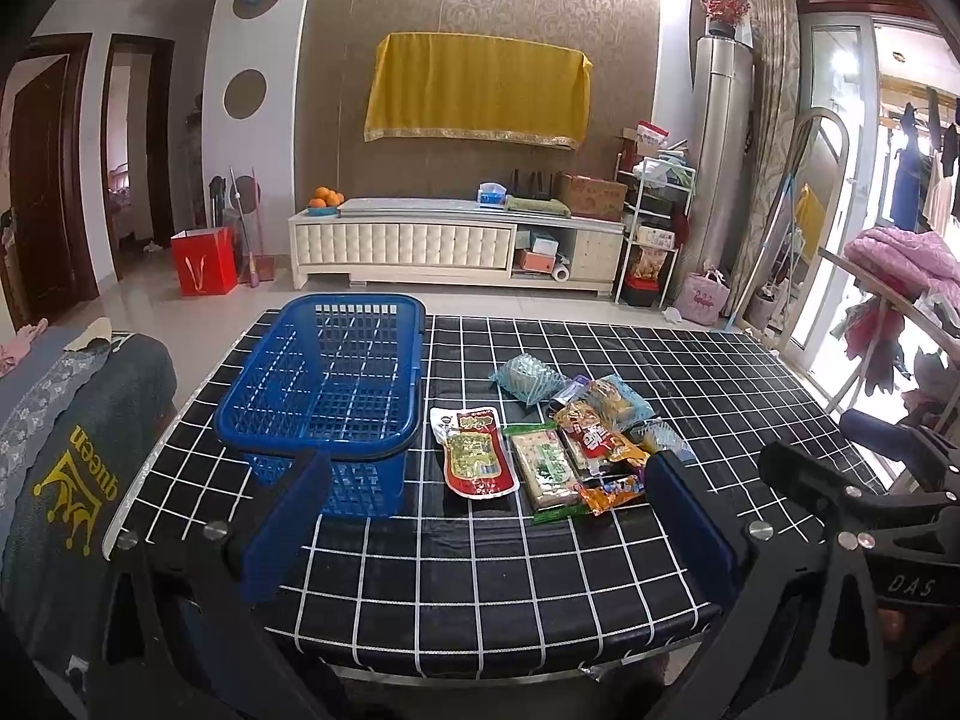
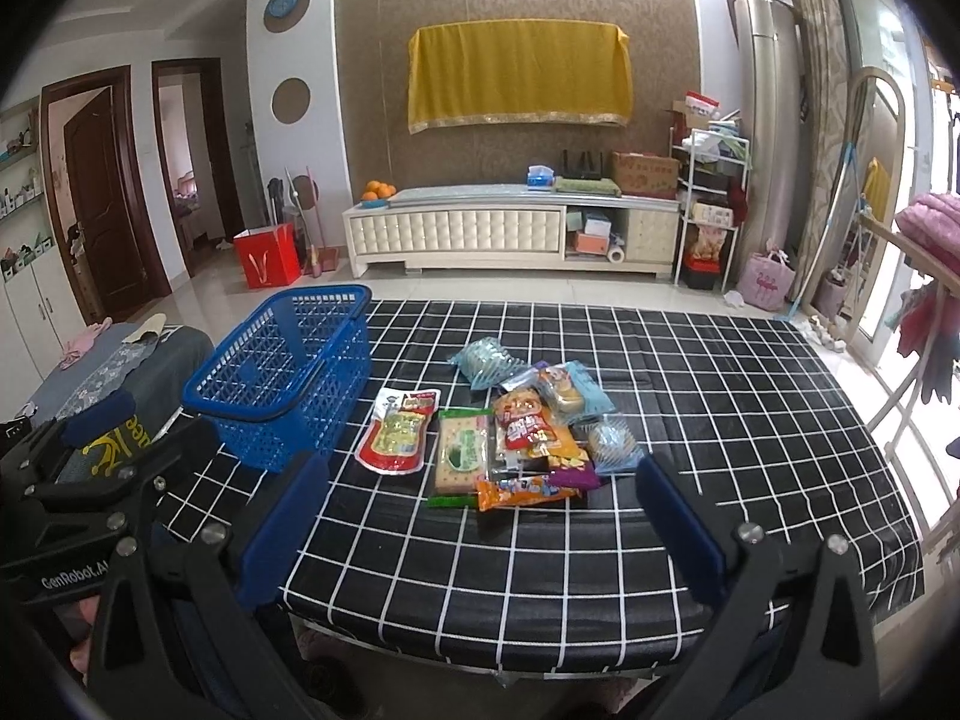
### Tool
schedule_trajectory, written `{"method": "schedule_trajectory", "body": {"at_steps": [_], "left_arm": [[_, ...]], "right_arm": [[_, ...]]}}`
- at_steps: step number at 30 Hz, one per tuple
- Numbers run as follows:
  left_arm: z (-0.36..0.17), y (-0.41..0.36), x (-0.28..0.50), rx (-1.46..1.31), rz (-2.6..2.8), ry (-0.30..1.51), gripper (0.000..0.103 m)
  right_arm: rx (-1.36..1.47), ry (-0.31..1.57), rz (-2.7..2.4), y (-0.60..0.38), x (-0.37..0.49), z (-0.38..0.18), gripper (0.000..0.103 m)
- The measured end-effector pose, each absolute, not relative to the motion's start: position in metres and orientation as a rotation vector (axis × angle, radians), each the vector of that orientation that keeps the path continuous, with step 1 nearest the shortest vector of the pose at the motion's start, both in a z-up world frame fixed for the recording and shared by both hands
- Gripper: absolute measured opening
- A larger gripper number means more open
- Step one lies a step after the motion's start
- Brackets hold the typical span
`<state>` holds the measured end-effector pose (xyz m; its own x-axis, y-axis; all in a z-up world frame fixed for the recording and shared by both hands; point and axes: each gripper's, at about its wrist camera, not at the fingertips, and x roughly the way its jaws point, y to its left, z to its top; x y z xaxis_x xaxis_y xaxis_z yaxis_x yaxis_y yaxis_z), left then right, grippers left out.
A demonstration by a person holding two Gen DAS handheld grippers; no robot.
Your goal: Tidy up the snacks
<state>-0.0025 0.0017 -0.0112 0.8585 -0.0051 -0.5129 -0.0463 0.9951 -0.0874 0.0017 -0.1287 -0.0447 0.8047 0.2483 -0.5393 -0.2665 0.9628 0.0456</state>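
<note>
A blue plastic basket (image 1: 327, 384) (image 2: 282, 375) stands empty on the left of the black grid-patterned table (image 1: 750, 372) (image 2: 690, 372). To its right lies a pile of snack packets: a red pouch (image 1: 477, 453) (image 2: 396, 432), a green biscuit pack (image 1: 543, 468) (image 2: 459, 450), a red-and-yellow packet (image 1: 591, 435) (image 2: 531, 426), an orange packet (image 1: 612, 492) (image 2: 522, 491) and a pale blue mesh-wrapped one (image 1: 525, 378) (image 2: 483, 360). My left gripper (image 1: 489, 480) hovers open at the table's near edge, nothing between its fingers. My right gripper (image 2: 483, 480) is likewise open and empty there.
A chair draped with dark clothing (image 1: 66, 456) (image 2: 108, 384) sits left of the table. In the left wrist view the other gripper's black frame (image 1: 870, 480) shows at right. Beyond the table are a white TV cabinet (image 1: 456, 246), a red bag (image 1: 204, 261) and a clothes rack (image 1: 888, 300).
</note>
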Motion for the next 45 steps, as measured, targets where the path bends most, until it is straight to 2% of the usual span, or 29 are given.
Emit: {"method": "schedule_trajectory", "body": {"at_steps": [16, 28, 39, 45], "left_arm": [[-0.004, -0.006, 0.014, -0.086, 0.001, 0.543, 0.103], [-0.004, -0.029, 0.072, -0.031, -0.021, 0.599, 0.103], [-0.018, -0.034, 0.136, 0.064, 0.024, 0.713, 0.103], [-0.029, 0.003, 0.163, 0.026, 0.046, 0.794, 0.103]], "right_arm": [[-0.014, 0.564, 0.264, -0.139, 0.009, -0.037, 0.103], [0.011, 0.590, 0.246, -0.162, 0.057, -0.033, 0.103], [0.102, 0.769, 0.333, -0.174, 0.138, -0.068, 0.103], [0.126, 0.859, 0.423, -0.154, 0.176, -0.083, 0.102]]}}
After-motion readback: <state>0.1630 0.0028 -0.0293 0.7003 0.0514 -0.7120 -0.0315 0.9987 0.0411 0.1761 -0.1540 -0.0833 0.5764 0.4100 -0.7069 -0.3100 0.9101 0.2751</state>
